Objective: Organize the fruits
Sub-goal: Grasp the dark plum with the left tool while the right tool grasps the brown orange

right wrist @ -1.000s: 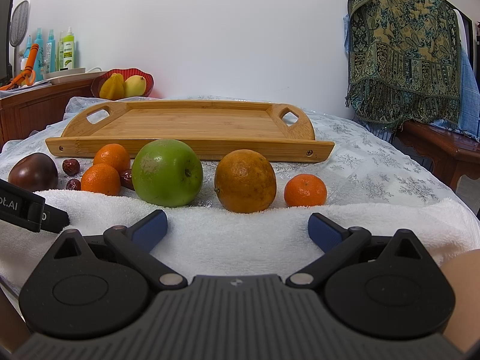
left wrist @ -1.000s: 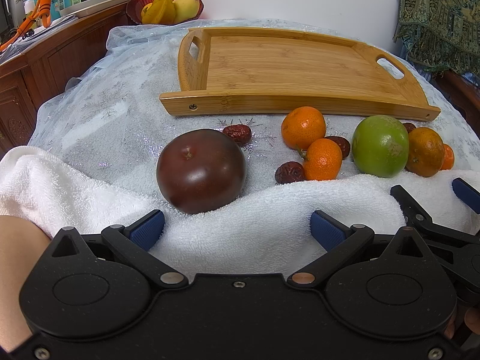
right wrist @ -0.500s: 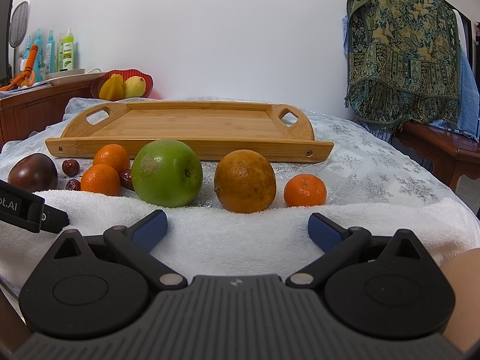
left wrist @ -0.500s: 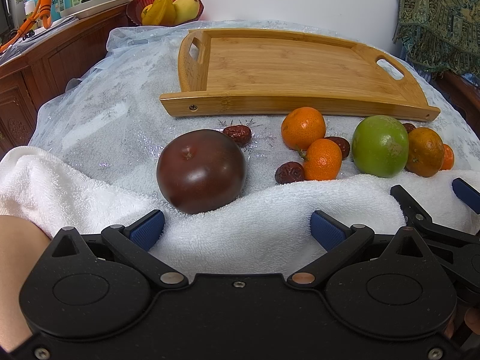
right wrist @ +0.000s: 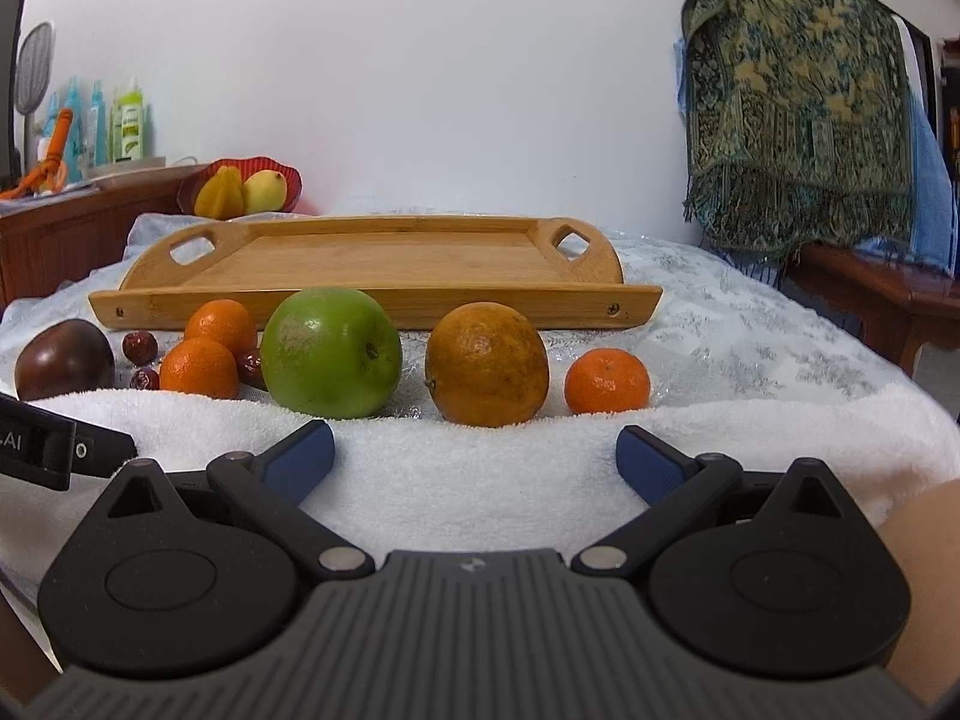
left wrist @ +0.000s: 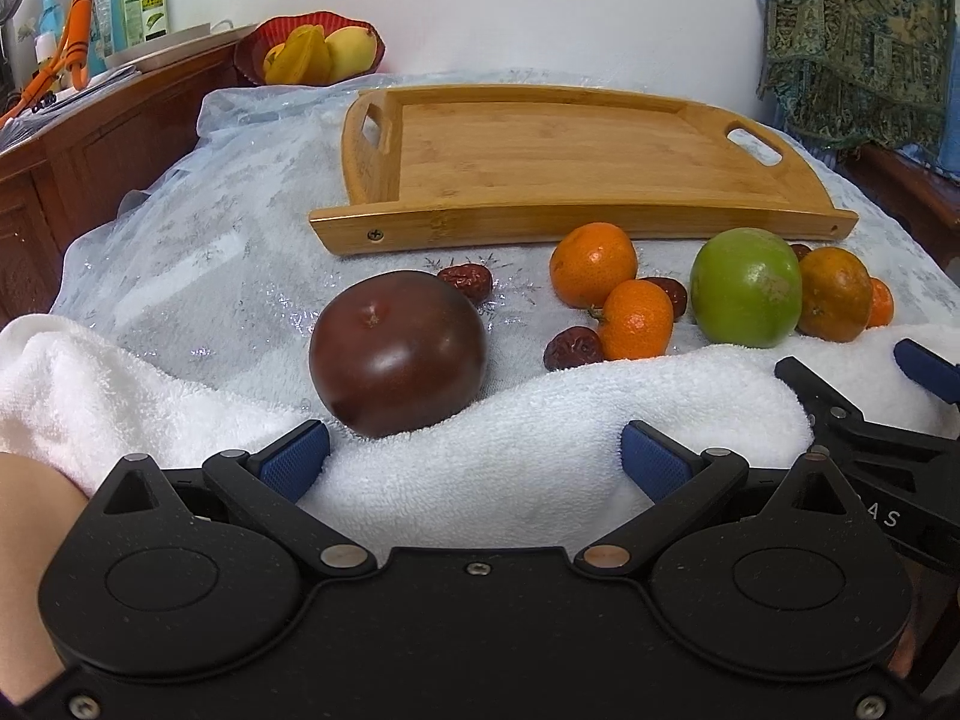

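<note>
An empty bamboo tray (left wrist: 570, 222) (right wrist: 372, 303) lies at the back of the table. In front of it stand a dark purple-brown fruit (left wrist: 397, 354) (right wrist: 63, 360), two small oranges (left wrist: 593, 264) (right wrist: 199, 369), a green apple (left wrist: 746, 287) (right wrist: 331, 354), a large dull orange (left wrist: 834, 294) (right wrist: 487, 365), a small mandarin (right wrist: 607, 381) and several red dates (left wrist: 573, 348). My left gripper (left wrist: 474, 459) is open over a white towel (left wrist: 540, 438), just short of the dark fruit. My right gripper (right wrist: 477, 457) is open, facing the apple and large orange.
The towel (right wrist: 480, 480) lies folded along the table's near edge. A red bowl of yellow fruit (left wrist: 312, 54) and bottles (left wrist: 147, 0) stand on a wooden sideboard at the back left. A patterned cloth (right wrist: 792, 138) hangs at the right. My right gripper's fingers (left wrist: 804, 384) show beside the left one.
In both views the scene has slid down a little, so both grippers have tipped up or risen slightly. No fruit has moved. Both grippers stay open.
</note>
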Available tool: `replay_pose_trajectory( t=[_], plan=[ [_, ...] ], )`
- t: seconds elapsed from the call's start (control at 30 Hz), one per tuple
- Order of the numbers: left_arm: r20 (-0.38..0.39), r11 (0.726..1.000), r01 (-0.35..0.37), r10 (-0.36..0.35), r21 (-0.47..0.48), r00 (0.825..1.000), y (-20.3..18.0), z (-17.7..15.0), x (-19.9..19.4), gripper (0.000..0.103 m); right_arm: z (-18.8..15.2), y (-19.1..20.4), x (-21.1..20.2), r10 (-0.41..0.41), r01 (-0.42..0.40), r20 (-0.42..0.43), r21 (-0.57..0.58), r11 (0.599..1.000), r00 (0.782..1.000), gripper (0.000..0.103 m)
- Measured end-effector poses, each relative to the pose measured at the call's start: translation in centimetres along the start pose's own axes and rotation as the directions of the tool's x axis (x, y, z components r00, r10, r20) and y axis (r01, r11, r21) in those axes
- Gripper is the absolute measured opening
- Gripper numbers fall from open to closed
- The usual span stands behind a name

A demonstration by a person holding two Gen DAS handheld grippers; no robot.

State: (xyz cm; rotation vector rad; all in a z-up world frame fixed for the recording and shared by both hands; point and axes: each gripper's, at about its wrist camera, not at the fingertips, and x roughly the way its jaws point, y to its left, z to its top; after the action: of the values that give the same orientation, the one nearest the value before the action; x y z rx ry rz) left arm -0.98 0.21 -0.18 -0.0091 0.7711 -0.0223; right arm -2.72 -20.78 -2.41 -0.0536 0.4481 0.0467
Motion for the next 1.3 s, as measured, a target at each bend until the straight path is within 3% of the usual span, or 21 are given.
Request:
replay_pose_trajectory(
  t=[0.17, 0.23, 0.33, 0.43, 0.6, 1.03, 1.3],
  plan=[
    [0.05, 0.999, 0.027, -0.026, -0.02, 0.998, 0.6, 0.0, -2.0, 0.092, 0.8, -0.8, -0.6, 0.025, -0.026, 0.035, 0.027, 0.999, 0.999, 0.103],
    [0.082, 0.999, 0.033, -0.031, -0.031, 0.996, 1.0, 0.0, -2.8, 0.079, 1.0, -1.0, -1.1, 0.033, -0.036, 0.066, 0.039, 0.999, 0.997, 0.102],
    [0.137, 0.998, -0.002, 0.01, -0.059, 0.991, 1.6, 0.1, -3.9, 0.062, 1.2, -1.2, -1.6, 0.019, -0.023, 0.099, 0.032, 0.999, 0.995, 0.089],
    [0.179, 0.996, -0.036, 0.05, -0.082, 0.983, 2.1, 0.3, -4.3, 0.054, 1.4, -1.3, -1.7, 0.009, -0.012, 0.104, 0.028, 1.0, 0.995, 0.073],
    [0.147, 0.996, -0.035, 0.047, -0.085, 0.988, 2.8, 0.4, -3.2, 0.051, 1.7, -1.2, -1.0, 0.013, -0.013, 0.083, 0.002, 1.0, 0.996, 0.06],
    [0.145, 0.992, 0.016, 0.002, -0.122, 0.989, 3.2, 0.1, -0.5, 0.061, 2.2, -0.6, 1.7, 0.053, -0.05, 0.027, -0.091, 0.995, 0.998, 0.06],
    [0.139, 0.989, 0.026, -0.006, -0.145, 0.99, 3.6, 0.3, 1.5, 0.062, 2.0, -0.7, 3.0, 0.052, -0.053, -0.03, -0.06, 0.997, 0.998, 0.06]
  ],
)
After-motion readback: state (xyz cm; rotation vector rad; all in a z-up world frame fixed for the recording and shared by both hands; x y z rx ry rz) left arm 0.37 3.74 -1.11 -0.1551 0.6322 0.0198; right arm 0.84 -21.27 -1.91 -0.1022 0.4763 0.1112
